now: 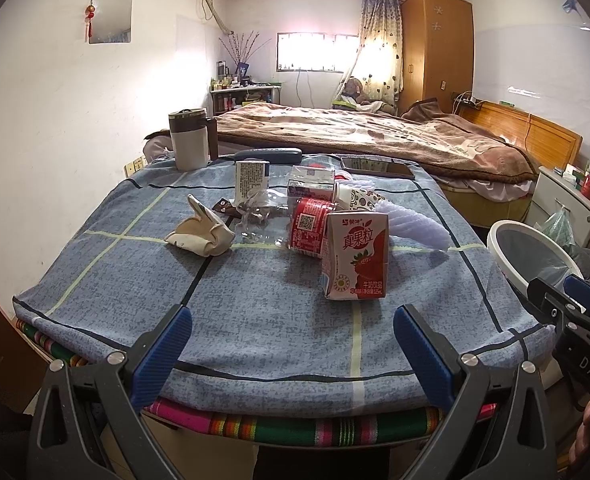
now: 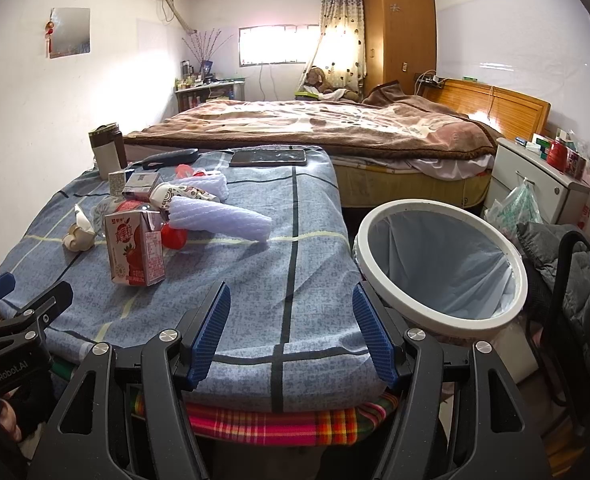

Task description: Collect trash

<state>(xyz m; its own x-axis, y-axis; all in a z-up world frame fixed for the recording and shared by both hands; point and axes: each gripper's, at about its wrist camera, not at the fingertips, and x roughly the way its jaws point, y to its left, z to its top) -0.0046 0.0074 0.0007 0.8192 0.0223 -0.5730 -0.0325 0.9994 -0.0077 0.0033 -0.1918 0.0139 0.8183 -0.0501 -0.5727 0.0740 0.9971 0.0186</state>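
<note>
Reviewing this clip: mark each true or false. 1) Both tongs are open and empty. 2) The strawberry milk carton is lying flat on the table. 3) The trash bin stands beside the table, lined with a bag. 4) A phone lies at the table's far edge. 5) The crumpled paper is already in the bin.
1) True: the left tongs and right tongs stand open with nothing between them.
2) False: the strawberry milk carton stands upright.
3) True: the trash bin sits off the table's right side, bag fitted.
4) True: the phone lies there.
5) False: the crumpled paper is on the table.
</note>
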